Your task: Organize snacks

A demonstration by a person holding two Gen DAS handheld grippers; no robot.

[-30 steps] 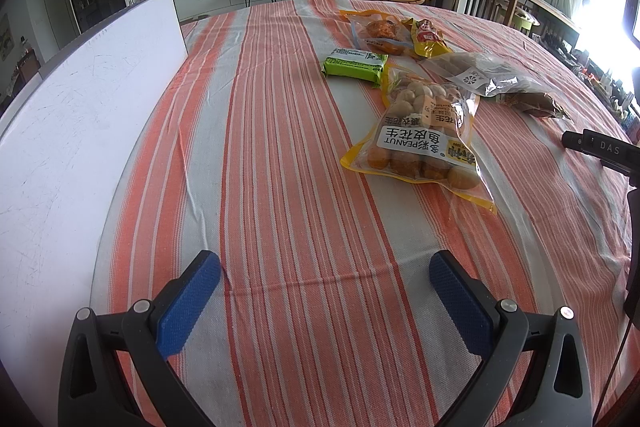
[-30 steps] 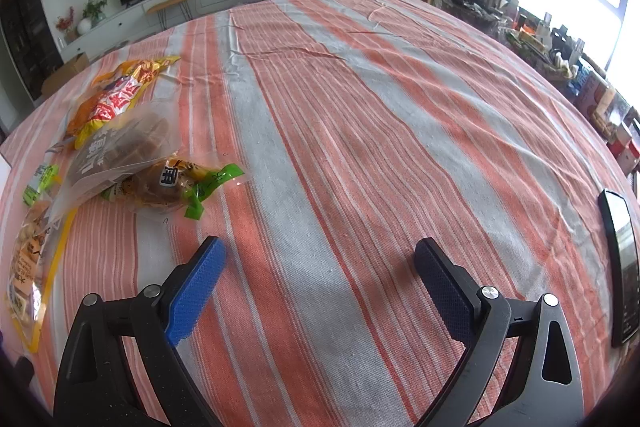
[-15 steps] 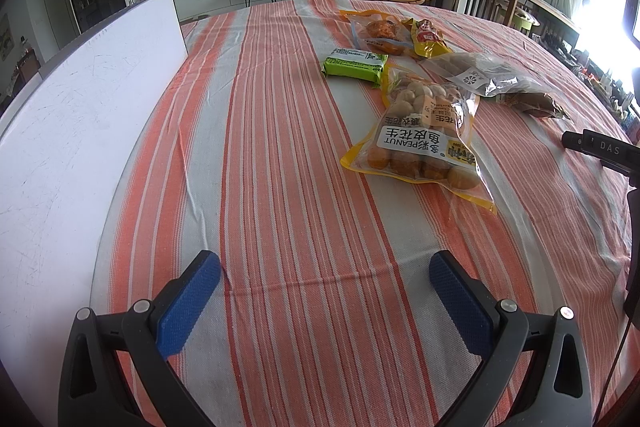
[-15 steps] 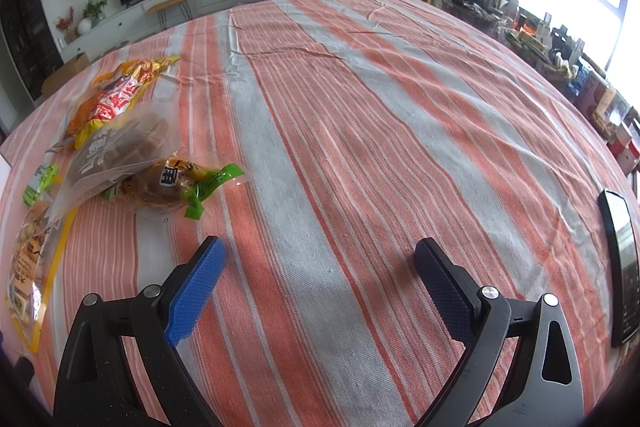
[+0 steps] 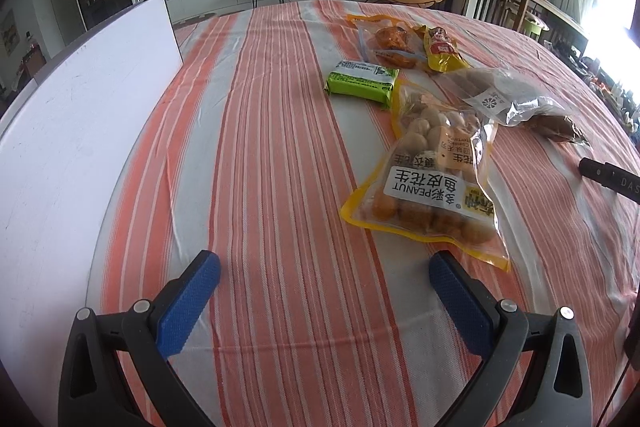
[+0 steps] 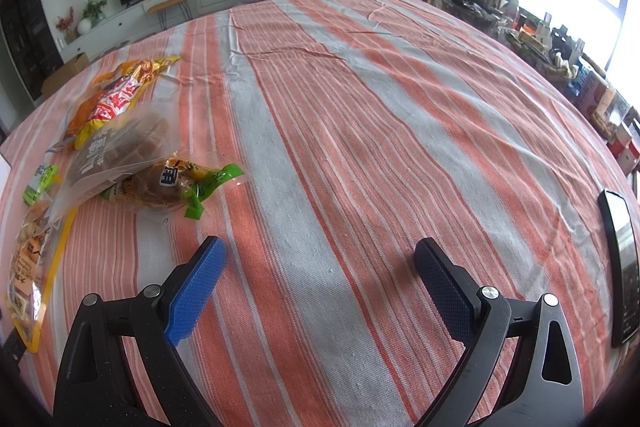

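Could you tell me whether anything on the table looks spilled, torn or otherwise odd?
Nothing looks spilled or torn. The snack bags lie in a loose, overlapping cluster: the clear bag rests partly on the peanut bag. Both grippers are open and empty.

My left gripper (image 5: pixel 320 273) hangs over the striped cloth on the worktop (image 5: pixel 272 155), jaws spread wide, holding nothing. Ahead to the right I see the peanut bag (image 5: pixel 430 183), with a green packet (image 5: pixel 362 82) just beyond it. A white board (image 5: pixel 80 115) stands along the left
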